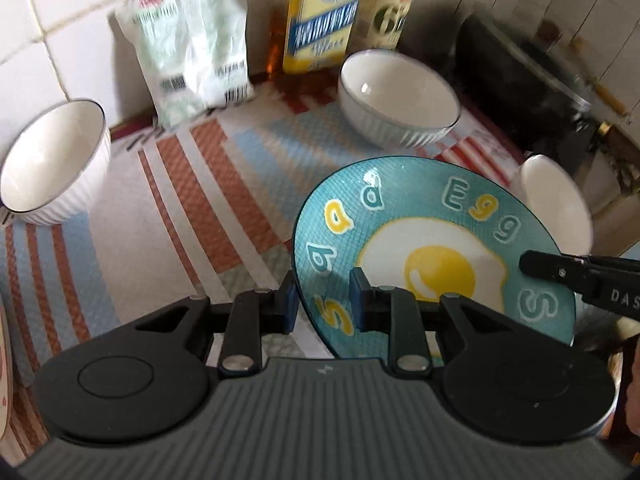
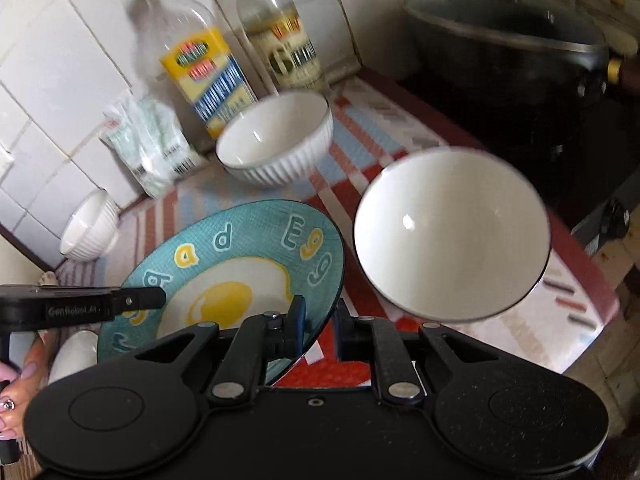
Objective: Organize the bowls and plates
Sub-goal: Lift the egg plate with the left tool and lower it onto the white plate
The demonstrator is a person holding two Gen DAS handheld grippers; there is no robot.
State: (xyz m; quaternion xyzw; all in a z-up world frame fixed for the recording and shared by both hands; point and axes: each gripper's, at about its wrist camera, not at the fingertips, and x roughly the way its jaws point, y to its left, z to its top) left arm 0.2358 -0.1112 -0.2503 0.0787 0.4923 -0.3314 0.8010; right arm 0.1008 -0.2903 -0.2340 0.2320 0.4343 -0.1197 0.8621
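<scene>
Nearest the lens: left hand-held gripper (image 1: 323,300), matte black plastic w/ blue pads, jaws nipped on the near-left rim of the plate (image 1: 432,256). Right hand-held gripper (image 2: 319,322) pinches the same plate at its opposite rim, one pad over the glazed face, the other under it. So both are clamped on the plate, which sits tilted above the worktop (image 1: 168,208) betw. the two grippers.

Plate: 1, round, shallow, glossy ceramic, teal w/ fine grid texture, fried-egg picture in the middle, chunky yellow and teal letters round the edge.

Bowls: 3 clearly seen, all white glazed ceramic w/ thin dark rims.
- Ribbed bowl (image 1: 400,100), ahead of left gripper, upright on worktop.
- 2nd ribbed bowl (image 1: 52,164), far left of left gripper, by the tiled wall.
- Smooth bowl (image 2: 452,232), just right of the plate, ahead of right gripper; round, deep, blurred.

Another white rounded piece shows low left in the right wrist view; can't tell what it is.

Worktop cover: woven-look mat, orange/blue/white stripes.

Behind, at the wall: 2 clear plastic bottles (image 2: 192,60), 1 crinkled plastic packet (image 1: 188,44), 1 dark metal pot (image 2: 508,52) w/ glass lid, far right.
</scene>
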